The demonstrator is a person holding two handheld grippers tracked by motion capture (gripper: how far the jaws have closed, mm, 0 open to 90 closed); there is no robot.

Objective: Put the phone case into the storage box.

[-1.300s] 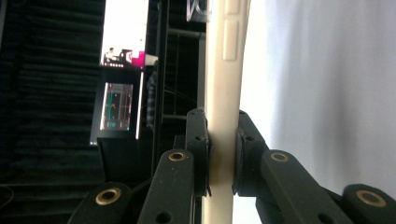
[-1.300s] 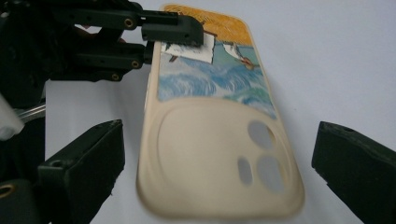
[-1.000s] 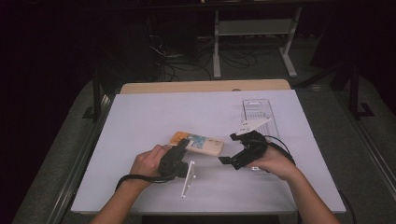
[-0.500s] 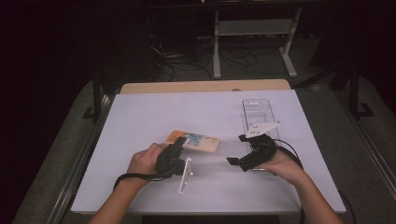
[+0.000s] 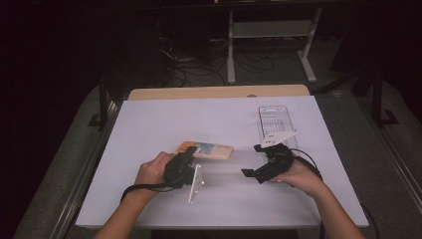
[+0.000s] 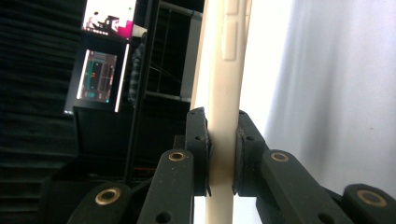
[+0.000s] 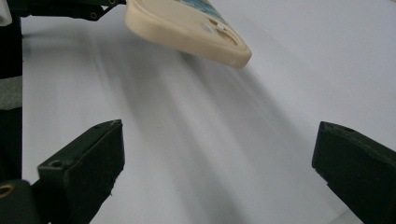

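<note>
Phone case, cream-coloured with a printed picture on its upper face, is held above the white table top near the table's middle, clamped at one end between the pads of the left gripper. In the left gripper view the case is seen edge-on, pinched tightly by both black jaws. The right gripper is kept well apart from the case, over the table's right half, with its jaws spread wide and nothing between them; in the right gripper view the case is seen ahead, raised off the surface, with a soft shadow cast on the white top beneath it.

A clear plastic tray is set on the table beyond the right gripper. The white top is laid over a wooden board, a strip of which is left uncovered along the far edge. The table is surrounded by a grey floor, and the room behind is kept dark. A tangle of cables and a pale metal stand can be made out beyond the far edge. Lit screens are seen against the dark wall in the left gripper view.
</note>
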